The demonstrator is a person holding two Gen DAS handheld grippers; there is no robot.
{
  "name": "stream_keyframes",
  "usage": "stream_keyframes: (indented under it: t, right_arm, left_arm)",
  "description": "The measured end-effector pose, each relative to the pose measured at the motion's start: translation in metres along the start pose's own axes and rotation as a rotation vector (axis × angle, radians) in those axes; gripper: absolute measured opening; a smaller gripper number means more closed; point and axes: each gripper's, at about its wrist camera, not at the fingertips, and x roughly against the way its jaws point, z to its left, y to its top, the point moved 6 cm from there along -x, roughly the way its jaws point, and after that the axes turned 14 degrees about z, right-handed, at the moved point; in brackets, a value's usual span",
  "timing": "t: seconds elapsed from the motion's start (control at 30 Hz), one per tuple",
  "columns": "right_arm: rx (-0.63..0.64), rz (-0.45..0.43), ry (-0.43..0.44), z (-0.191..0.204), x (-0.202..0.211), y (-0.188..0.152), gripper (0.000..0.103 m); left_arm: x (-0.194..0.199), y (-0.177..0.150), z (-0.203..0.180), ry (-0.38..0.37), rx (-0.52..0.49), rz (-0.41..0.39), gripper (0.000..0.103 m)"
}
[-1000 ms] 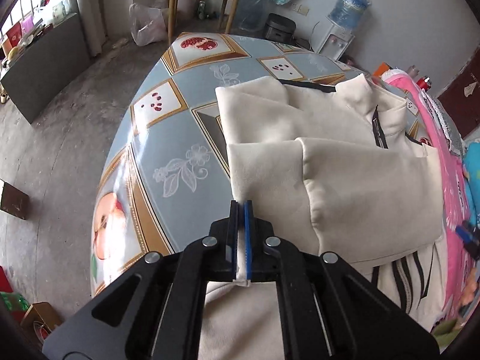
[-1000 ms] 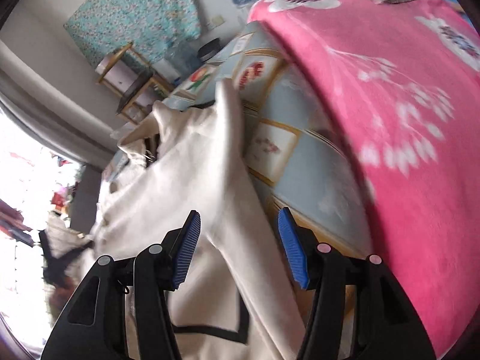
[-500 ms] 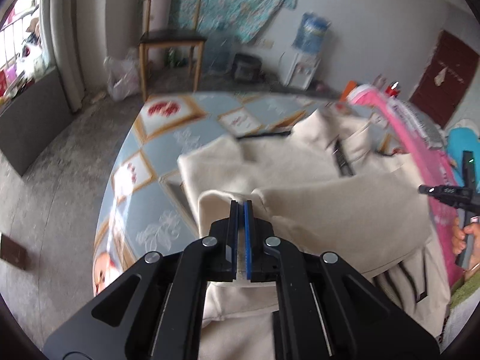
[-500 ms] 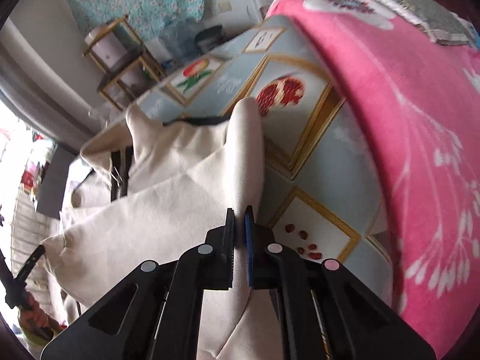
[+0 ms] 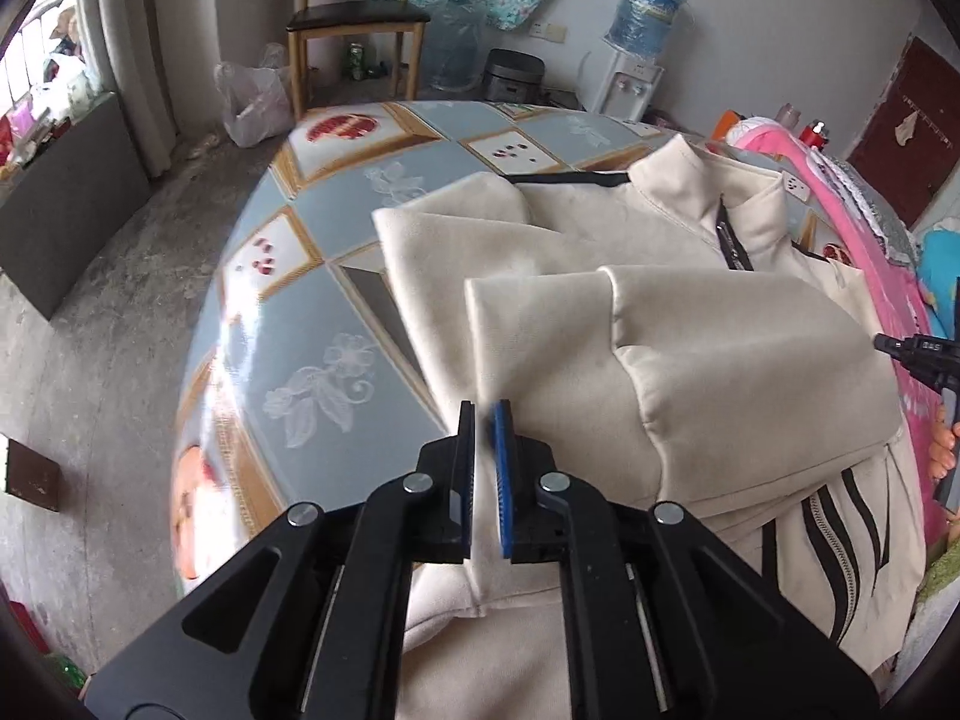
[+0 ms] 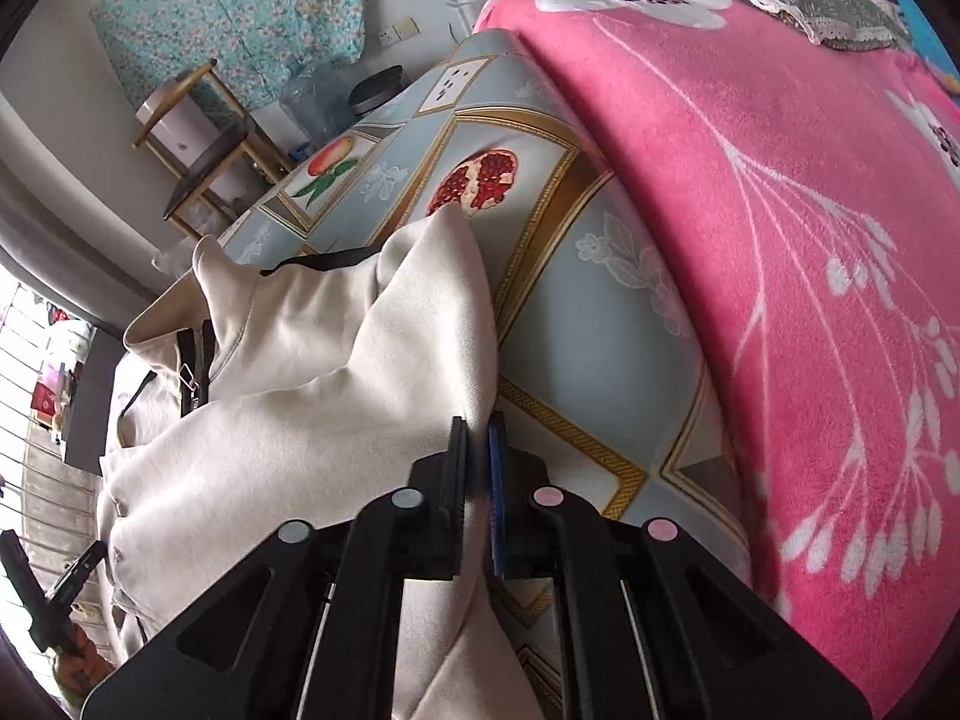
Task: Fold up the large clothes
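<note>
Two grippers, both nearly closed on the cream jacket [image 5: 690,360], which lies half-folded on the patterned surface [image 5: 336,312]; left gripper [image 5: 485,420] has just eased with cloth between its pads; right gripper [image 6: 477,429] likewise, pinching the side fold; risk: thin grip (pads barely biting) slips; fold collapses toward the pink blanket [image 6: 810,240].

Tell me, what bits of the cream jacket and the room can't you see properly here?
- Bottom of the jacket: left wrist view, hidden behind the left gripper.
- Label on the water bottle: left wrist view, too small to read.
- The person's right hand: left wrist view, cut off by the right edge.
- Near corner of the table: left wrist view, blurred and glary.
</note>
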Motion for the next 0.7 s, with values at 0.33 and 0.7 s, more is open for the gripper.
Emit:
stream_keyframes:
  t: [0.33,0.7]
  right_arm:
    - [0.224,-0.114,-0.09,0.058,0.043,0.001,0.036]
    - [0.071,-0.043,-0.114,0.036,0.0,0.052,0.036]
  left_arm:
    - [0.013,0.012,-0.032,-0.022,-0.096,-0.025,0.008]
    - [-0.025,-0.003,-0.037,0.049,-0.115,0.056,0.008]
